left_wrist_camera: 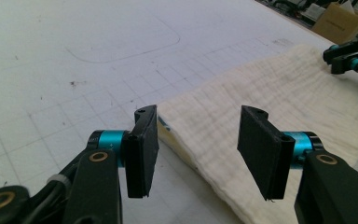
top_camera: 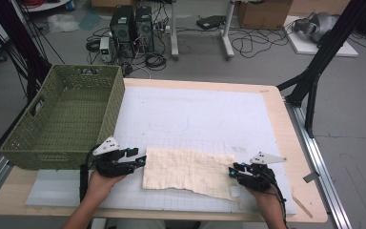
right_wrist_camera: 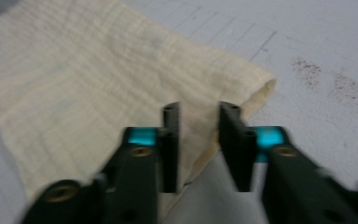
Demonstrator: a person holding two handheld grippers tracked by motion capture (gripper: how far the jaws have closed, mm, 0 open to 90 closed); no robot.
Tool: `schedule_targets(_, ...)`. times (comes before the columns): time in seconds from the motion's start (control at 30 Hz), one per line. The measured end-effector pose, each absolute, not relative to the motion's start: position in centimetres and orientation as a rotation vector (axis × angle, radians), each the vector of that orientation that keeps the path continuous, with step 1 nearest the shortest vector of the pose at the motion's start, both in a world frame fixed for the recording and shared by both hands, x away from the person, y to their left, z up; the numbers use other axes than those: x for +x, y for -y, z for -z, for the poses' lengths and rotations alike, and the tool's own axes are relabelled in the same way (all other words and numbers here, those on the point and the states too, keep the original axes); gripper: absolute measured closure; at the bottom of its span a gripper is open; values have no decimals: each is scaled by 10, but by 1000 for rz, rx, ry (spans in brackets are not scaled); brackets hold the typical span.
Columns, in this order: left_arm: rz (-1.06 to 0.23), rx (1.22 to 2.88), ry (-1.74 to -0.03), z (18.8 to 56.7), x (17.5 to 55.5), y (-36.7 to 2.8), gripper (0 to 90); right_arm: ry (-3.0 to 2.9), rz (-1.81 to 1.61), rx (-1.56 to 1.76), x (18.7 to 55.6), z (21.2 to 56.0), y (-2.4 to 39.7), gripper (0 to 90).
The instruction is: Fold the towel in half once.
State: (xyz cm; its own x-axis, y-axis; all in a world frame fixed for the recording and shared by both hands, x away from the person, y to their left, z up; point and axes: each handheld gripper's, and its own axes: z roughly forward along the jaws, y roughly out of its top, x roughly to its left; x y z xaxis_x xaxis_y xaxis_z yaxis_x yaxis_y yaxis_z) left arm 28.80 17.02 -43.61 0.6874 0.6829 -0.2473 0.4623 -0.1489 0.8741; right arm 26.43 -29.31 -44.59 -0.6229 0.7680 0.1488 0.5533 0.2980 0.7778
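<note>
The cloth (top_camera: 188,171) lies flat on the mat (top_camera: 195,114), near edge of the table, a gripper at each end. The left gripper (top_camera: 140,160) stands open, its jaws spread at the cloth's left edge with nothing pinched. The right gripper (right_wrist_camera: 198,142) has its jaws narrowed at the right corner; there's a gap, and I can't tell if the pads have fabric. Risk 1: the right closes on just 1 layer of the folded edge, so the fold peels apart on lifting. Risk 2: the left bites mat instead of cloth. The basket (top_camera: 62,119) waits at the left.
</note>
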Motion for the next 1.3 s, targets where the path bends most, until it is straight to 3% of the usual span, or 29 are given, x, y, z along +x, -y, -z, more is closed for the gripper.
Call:
schedule_targets(0.03, -249, 1794, -912, 436, 288, -171, 478, -2322, -1220, 1201, 266, 447, 292, 859)
schedule_targets(0.1, -249, 1792, -917, 437, 288, -171, 479, -2309, -1212, 1176, 269, 446, 291, 872)
schedule_targets(0.43, -247, 1824, -933, 441, 288, -164, 493, -2154, -1073, 1187, 274, 441, 289, 868)
schedule_targets(0.7, -219, 1866, -943, 444, 294, -153, 493, -2112, -1134, 1222, 274, 436, 291, 548)
schedule_targets(0.87, -247, 1856, -990, 441, 316, -148, 448, -2089, -1158, 1222, 276, 435, 294, 425)
schedule_targets(1.03, -233, 1865, -1017, 443, 331, -143, 427, -2097, -1166, 1190, 290, 430, 292, 360)
schedule_targets(1.2, -216, 1921, -1020, 446, 339, -138, 437, -2187, -1149, 1153, 315, 433, 281, 360)
schedule_targets(1.3, -221, 1985, -983, 449, 338, -134, 605, -2240, -1139, 1154, 328, 438, 274, 425)
